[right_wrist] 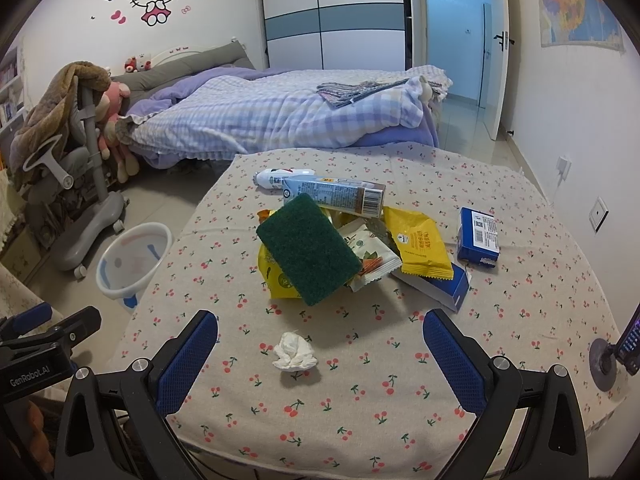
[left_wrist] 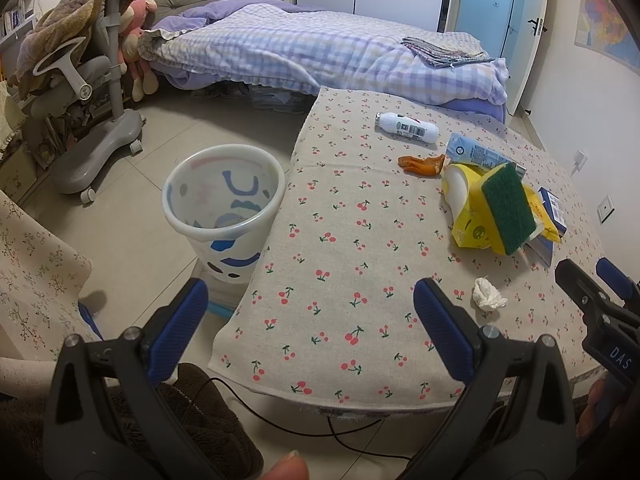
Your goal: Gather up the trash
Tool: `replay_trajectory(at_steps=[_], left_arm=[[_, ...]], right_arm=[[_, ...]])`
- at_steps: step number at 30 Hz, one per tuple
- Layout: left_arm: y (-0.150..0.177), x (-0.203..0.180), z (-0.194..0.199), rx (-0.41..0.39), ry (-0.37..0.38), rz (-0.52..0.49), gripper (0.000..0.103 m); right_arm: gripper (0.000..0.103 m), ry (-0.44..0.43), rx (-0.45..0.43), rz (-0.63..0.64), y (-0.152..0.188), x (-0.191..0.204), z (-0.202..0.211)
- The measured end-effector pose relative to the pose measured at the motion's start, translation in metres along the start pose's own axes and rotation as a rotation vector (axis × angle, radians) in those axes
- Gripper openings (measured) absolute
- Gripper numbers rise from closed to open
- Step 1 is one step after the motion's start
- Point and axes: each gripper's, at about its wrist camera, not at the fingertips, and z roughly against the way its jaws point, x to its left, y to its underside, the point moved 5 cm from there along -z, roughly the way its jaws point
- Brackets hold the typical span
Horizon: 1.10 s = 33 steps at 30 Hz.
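Observation:
A crumpled white tissue (right_wrist: 294, 351) lies on the cherry-print table (right_wrist: 520, 280), just ahead of my open right gripper (right_wrist: 320, 332), with nothing between its fingers. Behind the tissue sits a pile: a green scouring sponge (right_wrist: 308, 249), yellow wrappers (right_wrist: 420, 248), a blue carton (right_wrist: 334, 194), a white bottle (right_wrist: 276, 178) and blue boxes (right_wrist: 478, 236). My left gripper (left_wrist: 310, 300) hangs open over the table's left edge, empty. The white bin (left_wrist: 222, 208) stands on the floor left of the table. An orange wrapper (left_wrist: 422, 163) and the tissue (left_wrist: 488, 294) show in the left wrist view.
A bed (right_wrist: 280, 116) with a checked quilt stands behind the table. A grey swivel chair (left_wrist: 92, 128) draped with a blanket is at the left. A phone on a stand (right_wrist: 624, 346) sits at the table's right edge. A black cable (left_wrist: 352, 436) runs under the front edge.

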Motion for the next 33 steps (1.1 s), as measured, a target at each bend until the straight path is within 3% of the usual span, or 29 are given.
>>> replay_trajectory(at_steps=[33], left_arm=[[0.0001, -0.0003, -0.0004, 0.002, 0.001, 0.001, 0.102]], right_arm=[[0.103, 0.001, -0.006, 0.001, -0.0011, 0.0009, 0.0020]])
